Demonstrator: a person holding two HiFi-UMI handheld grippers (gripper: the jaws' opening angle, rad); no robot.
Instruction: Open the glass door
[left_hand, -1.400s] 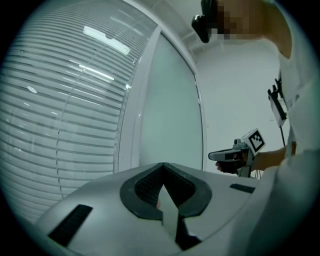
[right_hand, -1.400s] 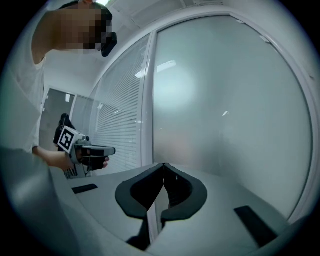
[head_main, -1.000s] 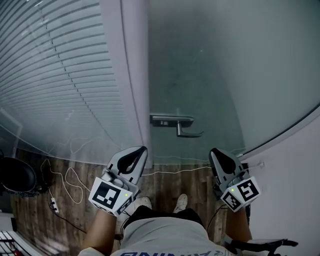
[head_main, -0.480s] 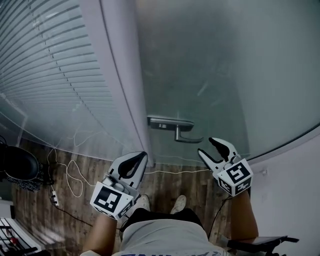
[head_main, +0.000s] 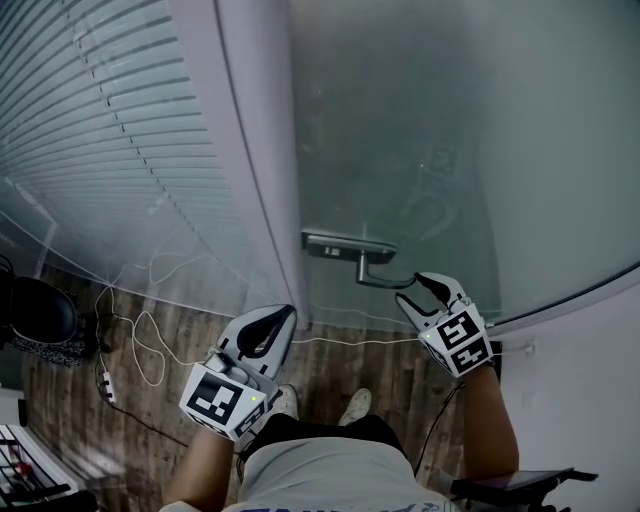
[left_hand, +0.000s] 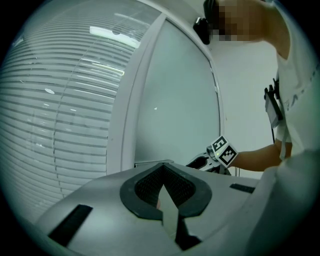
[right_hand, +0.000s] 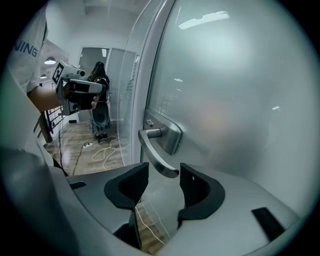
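Door (head_main: 430, 140): one, frosted glass, closed, far ahead. One grey lever handle (head_main: 374, 277) at its left edge. Right gripper (head_main: 415, 290): jaws opening, handle tip between, pads not pressing. Left gripper (head_main: 283, 314): jaws together, empty.

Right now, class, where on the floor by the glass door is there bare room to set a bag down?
Bare boards lie between the glass door and the person's shoes, crossed by a white cable. Leftward is crowded: cable loops and a black object.
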